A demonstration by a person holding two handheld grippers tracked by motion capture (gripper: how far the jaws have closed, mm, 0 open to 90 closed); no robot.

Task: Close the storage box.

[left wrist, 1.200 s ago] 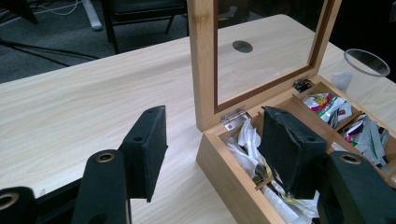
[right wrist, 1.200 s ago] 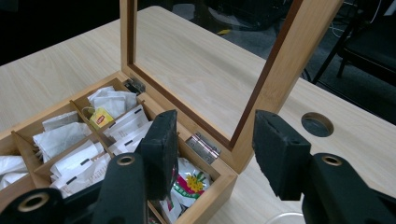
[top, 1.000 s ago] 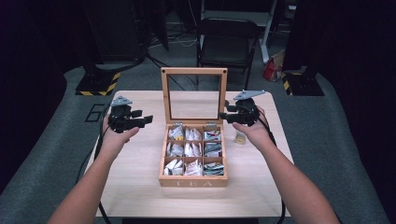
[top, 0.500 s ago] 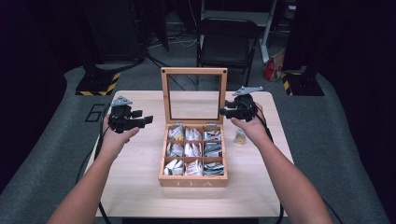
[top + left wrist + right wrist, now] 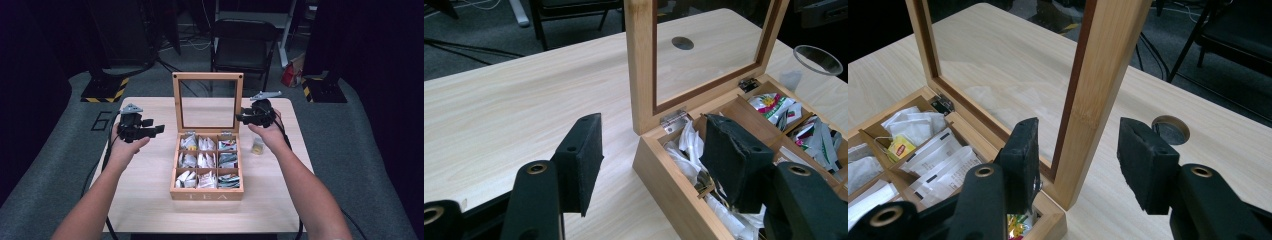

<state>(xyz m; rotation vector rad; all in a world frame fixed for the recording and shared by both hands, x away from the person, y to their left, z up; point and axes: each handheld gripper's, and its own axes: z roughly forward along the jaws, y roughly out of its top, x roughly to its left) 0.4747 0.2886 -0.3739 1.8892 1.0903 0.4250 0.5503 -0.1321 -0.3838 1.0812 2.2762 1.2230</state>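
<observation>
— What is seen on the pale wooden table [image 5: 150, 180]?
— A tea box [image 5: 207, 165], lid [image 5: 1088, 95] raised upright between the spread jaws of the right gripper [image 5: 1078, 150].
— And the left gripper [image 5: 649, 155]?
— Held wide open, gripping nothing; the box's corner is seen just ahead of it.

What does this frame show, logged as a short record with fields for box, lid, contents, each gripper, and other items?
box: wooden nine-compartment tea box on the light wood table
lid: glass-paned wooden lid, upright
contents: tea bags in the compartments
left gripper: open, left of box, apart from it
right gripper: open, jaws either side of the lid's frame edge
other: small clear glass right of box
</observation>
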